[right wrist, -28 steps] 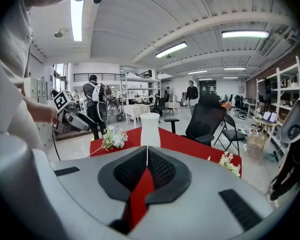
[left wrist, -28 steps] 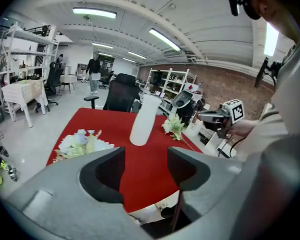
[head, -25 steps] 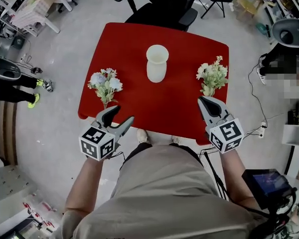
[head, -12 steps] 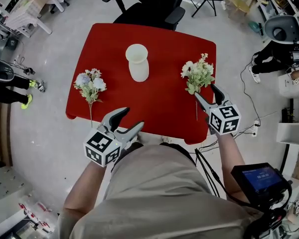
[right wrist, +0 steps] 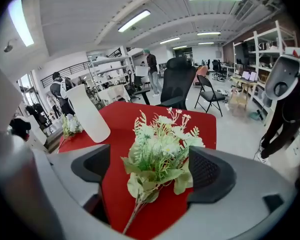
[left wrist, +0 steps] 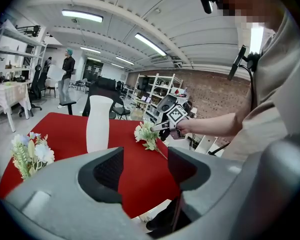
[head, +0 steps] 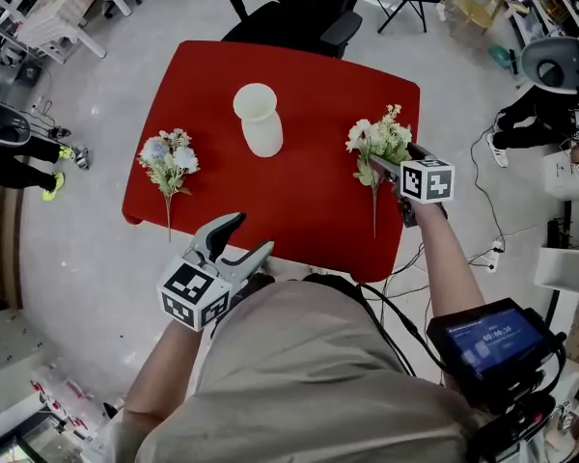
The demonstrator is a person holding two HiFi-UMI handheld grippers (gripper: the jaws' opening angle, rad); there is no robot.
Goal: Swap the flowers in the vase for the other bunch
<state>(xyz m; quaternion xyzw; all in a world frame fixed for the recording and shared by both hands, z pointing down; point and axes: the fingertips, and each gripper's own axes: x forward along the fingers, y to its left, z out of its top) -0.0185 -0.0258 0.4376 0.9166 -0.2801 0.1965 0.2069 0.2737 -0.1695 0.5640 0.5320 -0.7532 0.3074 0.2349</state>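
Note:
An empty white vase [head: 258, 122] stands upright at the far middle of the red table [head: 309, 75]. A white-green bunch [head: 381, 141] lies at the right, its stem pointing toward me. My right gripper [head: 384, 162] reaches in from the right and straddles it. In the right gripper view the bunch [right wrist: 160, 154] lies between the jaws of the gripper [right wrist: 150, 171]; they are opening and the pads stand clear of it. A blue-white bunch [head: 168, 157] lies at the left. My left gripper [head: 243, 237] hovers off the table's near edge, partly open with nothing in it [left wrist: 145, 166].
A black office chair [head: 309, 8] stands behind the table. A white machine [head: 560, 61] and cables are on the floor at the right. A person [left wrist: 67, 76] stands far back in the room, and shelves line the walls.
My right gripper has moved forward and down around the white-green bunch, and its jaws have gone from shut to wide. My left gripper has drawn back from the blue-white bunch.

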